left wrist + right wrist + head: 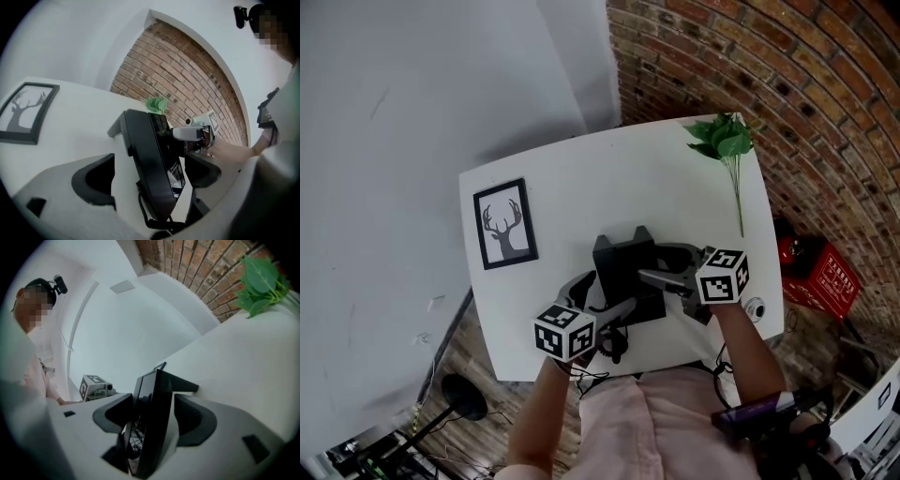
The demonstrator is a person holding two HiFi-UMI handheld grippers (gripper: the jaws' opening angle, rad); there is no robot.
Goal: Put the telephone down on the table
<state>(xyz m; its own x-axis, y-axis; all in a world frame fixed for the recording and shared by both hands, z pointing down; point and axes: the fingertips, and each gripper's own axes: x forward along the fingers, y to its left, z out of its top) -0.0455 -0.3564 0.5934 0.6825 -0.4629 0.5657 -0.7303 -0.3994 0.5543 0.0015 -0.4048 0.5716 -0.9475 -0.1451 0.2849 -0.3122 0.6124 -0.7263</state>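
The black telephone [626, 277] stands on the white table [581, 169] near its front edge, its coiled cord [614, 347] hanging at the near side. My left gripper [605, 298] reaches in from the lower left. In the left gripper view its jaws are spread wide around the telephone [150, 159], with white table showing between the left pad and the casing. My right gripper [661, 264] comes from the right. Its jaws flank the telephone [152, 418] closely, a thin gap showing at the right pad.
A framed deer picture [504, 224] lies at the table's left. A green leafy sprig [727, 150] lies at the back right corner by the brick wall. A small round white object [755, 309] sits at the front right edge. A red crate [820, 277] stands on the floor.
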